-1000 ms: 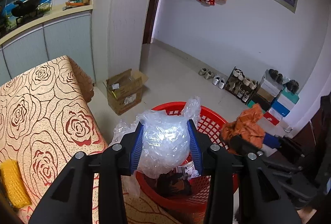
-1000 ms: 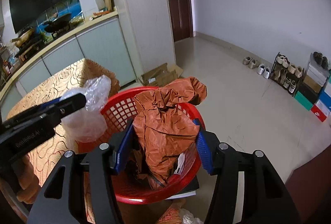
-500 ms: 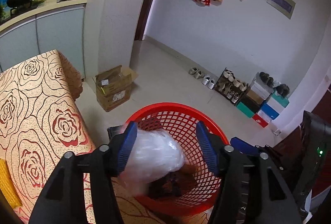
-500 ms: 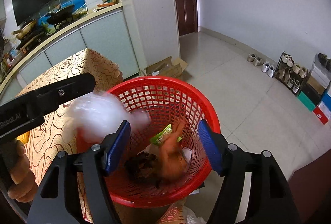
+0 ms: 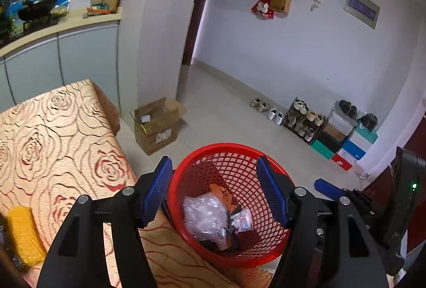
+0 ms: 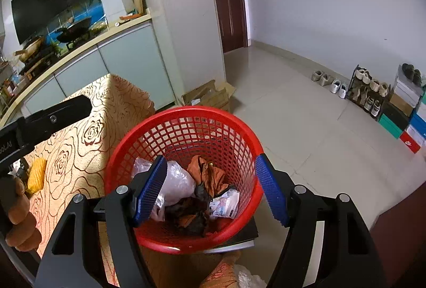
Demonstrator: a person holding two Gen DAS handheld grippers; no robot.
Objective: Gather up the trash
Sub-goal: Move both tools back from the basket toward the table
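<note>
A red mesh basket [image 5: 229, 147] [image 6: 186, 111] stands beside the table's corner. Inside it lie a crumpled clear plastic bag [image 5: 205, 218] [image 6: 178, 181], an orange wrapper [image 5: 222, 190] [image 6: 207, 173] and other dark and white scraps. My left gripper [image 5: 214, 159] hovers over the basket, its jaws opening, with nothing between the blue pads. My right gripper [image 6: 211, 157] hangs over the same basket, open and empty. The left gripper's black arm [image 6: 48, 115] shows at the left of the right wrist view.
The table under a gold rose-patterned cloth [image 5: 53, 141] lies to the left, with a yellow object [image 5: 24, 234] on it. A cardboard box [image 5: 157, 125] sits on the floor beyond the basket. Shoes and boxes [image 5: 332, 128] line the far wall. A hand [image 6: 18, 216] grips the left tool.
Both grippers have let go: the clear plastic bag and the orange wrapper dropped into the basket. Both pairs of jaws have widened, and the left gripper has risen slightly.
</note>
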